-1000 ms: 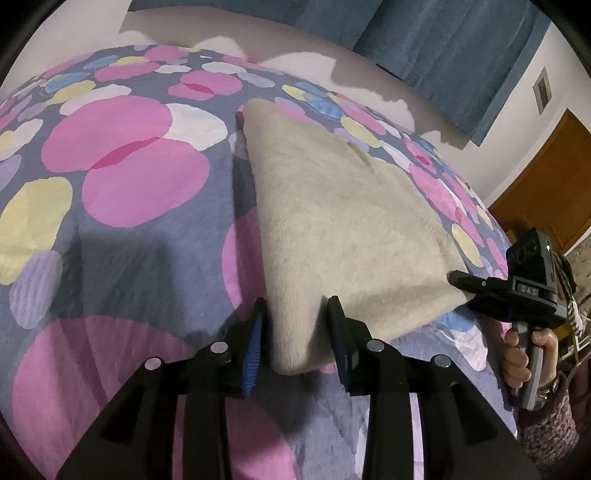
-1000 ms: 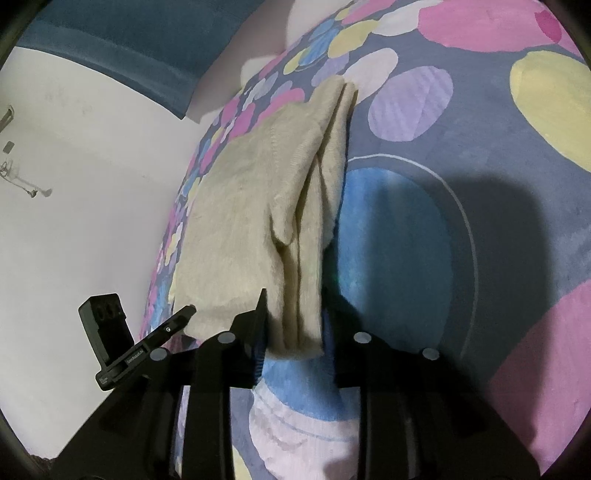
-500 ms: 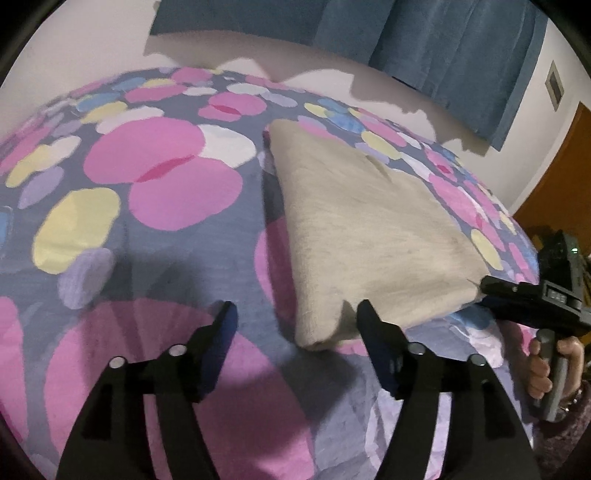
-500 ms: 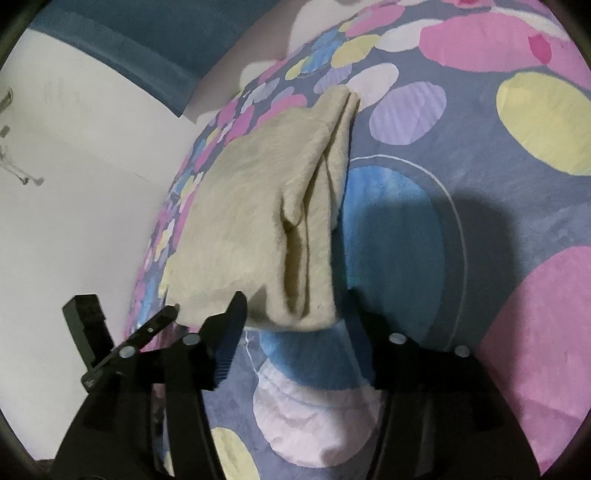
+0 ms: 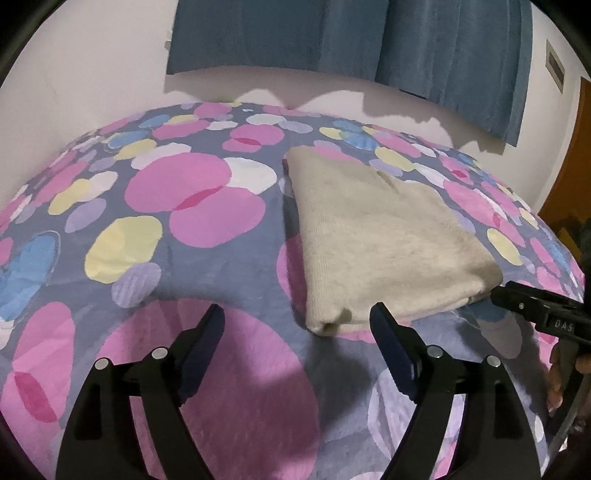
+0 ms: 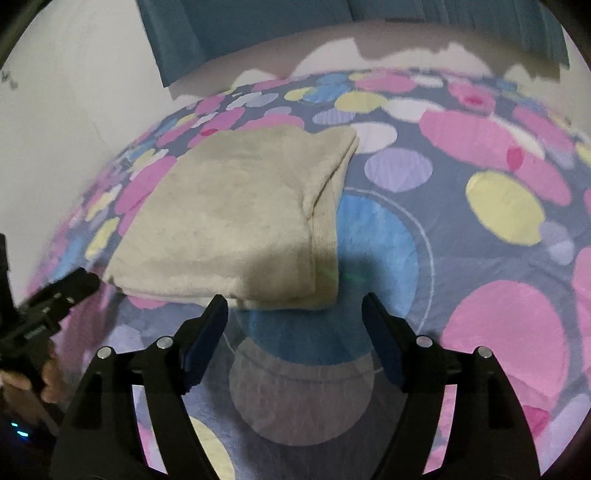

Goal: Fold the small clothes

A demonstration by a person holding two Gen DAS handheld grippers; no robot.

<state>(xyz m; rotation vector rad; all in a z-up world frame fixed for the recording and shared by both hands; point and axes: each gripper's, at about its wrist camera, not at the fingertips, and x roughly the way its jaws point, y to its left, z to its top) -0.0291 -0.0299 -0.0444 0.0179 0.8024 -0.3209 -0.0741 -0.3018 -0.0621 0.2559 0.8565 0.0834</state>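
Fingers (image 5: 391,347) of both the left gripper (image 5: 297,334) and right gripper (image 6: 295,325) are standing apart, gripping nothing — the folded beige garment (image 5: 380,236) is lying on the spotted bedspread (image 5: 155,229), soft, light, best pinched at its near corners.

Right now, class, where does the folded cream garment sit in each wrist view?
Left wrist: folded cream garment lies right of centre, beyond the open left tool.
Right wrist: it lies left of centre, beyond the open right tool.
Shared landmark: the blue curtain.
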